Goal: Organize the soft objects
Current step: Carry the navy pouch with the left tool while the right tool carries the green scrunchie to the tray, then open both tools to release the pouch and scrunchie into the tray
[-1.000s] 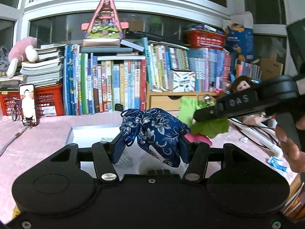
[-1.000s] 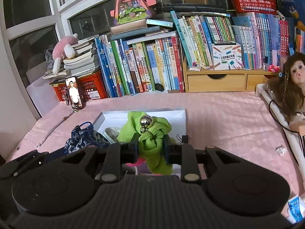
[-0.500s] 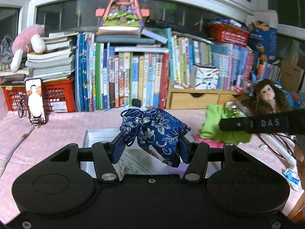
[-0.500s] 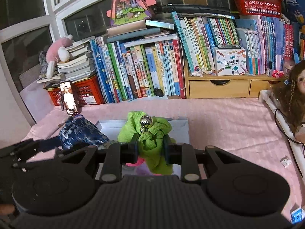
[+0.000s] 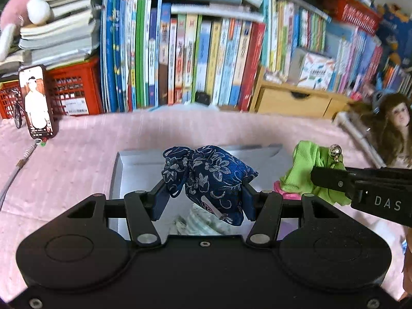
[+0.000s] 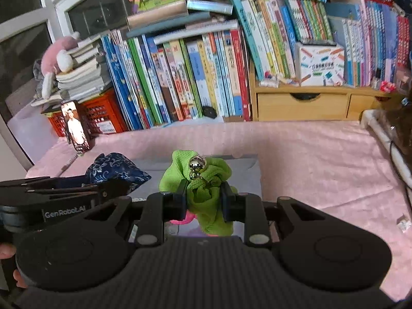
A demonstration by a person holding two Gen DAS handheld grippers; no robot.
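My left gripper [image 5: 203,198] is shut on a dark blue floral drawstring pouch [image 5: 211,177] and holds it above a white open box [image 5: 134,164] on the pink cloth. My right gripper [image 6: 203,200] is shut on a green cloth pouch [image 6: 203,188] with silver bells [image 6: 197,164], held over the same box [image 6: 247,172]. The green pouch also shows in the left wrist view [image 5: 301,172], to the right of the blue pouch. The blue pouch shows in the right wrist view [image 6: 116,167] at the left. A striped soft item [image 5: 198,221] and something pink [image 5: 283,190] lie in the box.
A row of upright books [image 5: 193,59] and a wooden drawer unit [image 5: 291,100] stand behind. A phone [image 5: 38,103] leans against red crates [image 5: 74,90] at the left. A doll [image 5: 394,128] and white pipe [image 6: 381,131] lie at the right. A pink plush [image 5: 15,7] sits on stacked books.
Both grippers have tilted down and moved closer to the box, each still holding its pouch. The box now fills more of the view under them.
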